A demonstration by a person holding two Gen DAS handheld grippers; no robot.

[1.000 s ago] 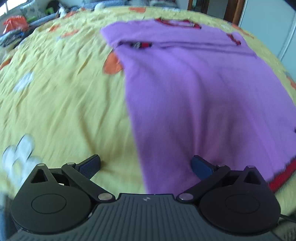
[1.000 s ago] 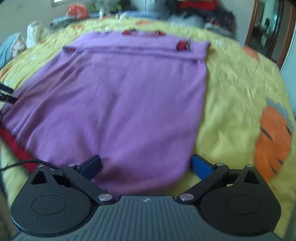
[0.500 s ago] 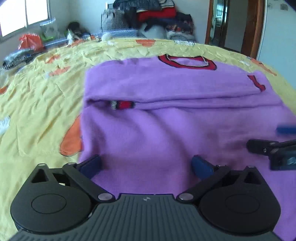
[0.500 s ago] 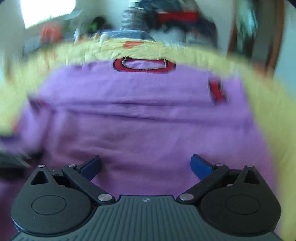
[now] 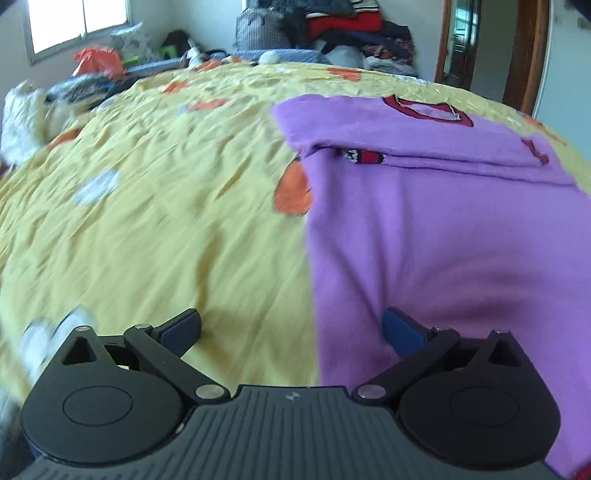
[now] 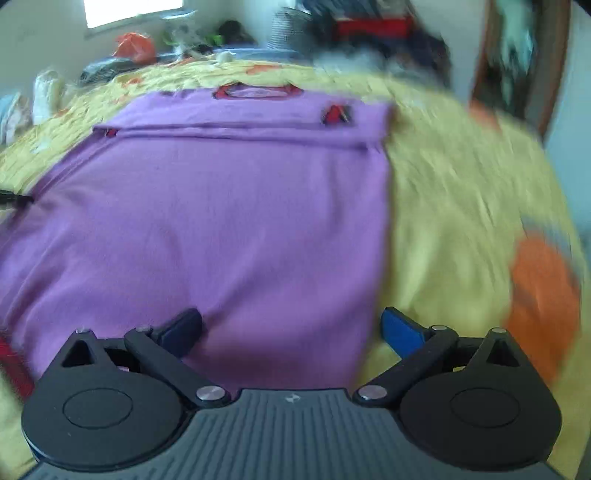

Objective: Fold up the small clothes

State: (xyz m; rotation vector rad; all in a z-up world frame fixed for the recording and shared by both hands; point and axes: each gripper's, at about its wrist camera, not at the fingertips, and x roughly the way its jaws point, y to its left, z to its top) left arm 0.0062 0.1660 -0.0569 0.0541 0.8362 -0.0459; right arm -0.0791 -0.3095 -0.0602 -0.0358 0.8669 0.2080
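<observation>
A purple sweater [image 5: 443, 229] with red trim lies flat on the yellow bedspread [image 5: 166, 203], its sleeves folded in across the chest and its collar [image 5: 428, 109] at the far end. My left gripper [image 5: 291, 328] is open and empty above the sweater's left edge, one finger over the bedspread and one over the cloth. The right wrist view shows the same sweater [image 6: 221, 221], with my right gripper [image 6: 291, 328] open and empty over its right edge. A dark tip of the left gripper [image 6: 14, 199] pokes in at that view's left border.
Piles of clothes and bags [image 5: 351, 33] stand behind the bed's far edge. More clutter and an orange bag [image 5: 98, 61] lie at the far left under a window. A wooden door frame [image 5: 524, 51] is at the back right. Yellow bedspread spreads out to both sides of the sweater.
Both grippers swung forward over the sweater's middle half a second ago, then moved apart: the left now over its left edge, the right over its right edge. Both stayed open.
</observation>
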